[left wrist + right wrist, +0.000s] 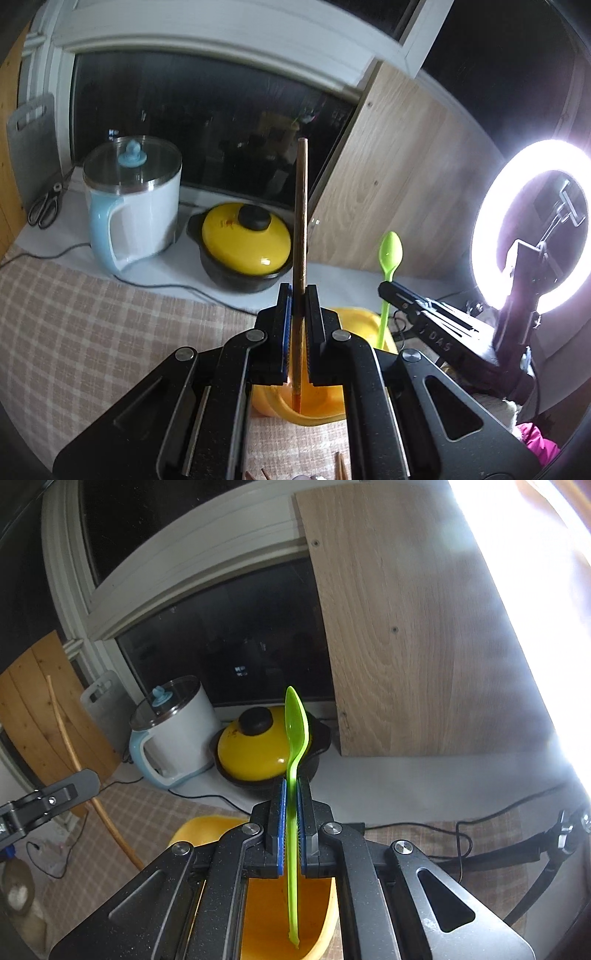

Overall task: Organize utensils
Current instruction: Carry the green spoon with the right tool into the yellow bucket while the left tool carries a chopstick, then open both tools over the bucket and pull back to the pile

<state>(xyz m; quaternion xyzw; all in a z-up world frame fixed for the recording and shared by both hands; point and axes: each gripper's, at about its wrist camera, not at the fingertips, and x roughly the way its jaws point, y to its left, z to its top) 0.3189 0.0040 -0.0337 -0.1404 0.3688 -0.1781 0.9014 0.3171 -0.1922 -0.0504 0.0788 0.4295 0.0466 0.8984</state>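
Observation:
My left gripper [298, 295] is shut on a brown wooden chopstick [300, 214] that stands upright, its lower end inside the orange holder cup [314, 410] right below the jaws. My right gripper [291, 786] is shut on a green plastic spoon [295, 723], bowl up, with the handle tip hanging inside the orange cup [266, 915]. In the left wrist view the green spoon [389, 254] and the right gripper [391, 291] show to the right, above the cup. The left gripper [48, 797] and its chopstick [74, 757] appear at the left edge of the right wrist view.
On the white ledge behind stand a white and blue electric kettle [136, 199] and a black pot with a yellow lid [243, 247]. Scissors [46, 206] lie far left. A ring light [532, 232] glares at right. More chopstick ends [340, 469] lie on the checked cloth [92, 332].

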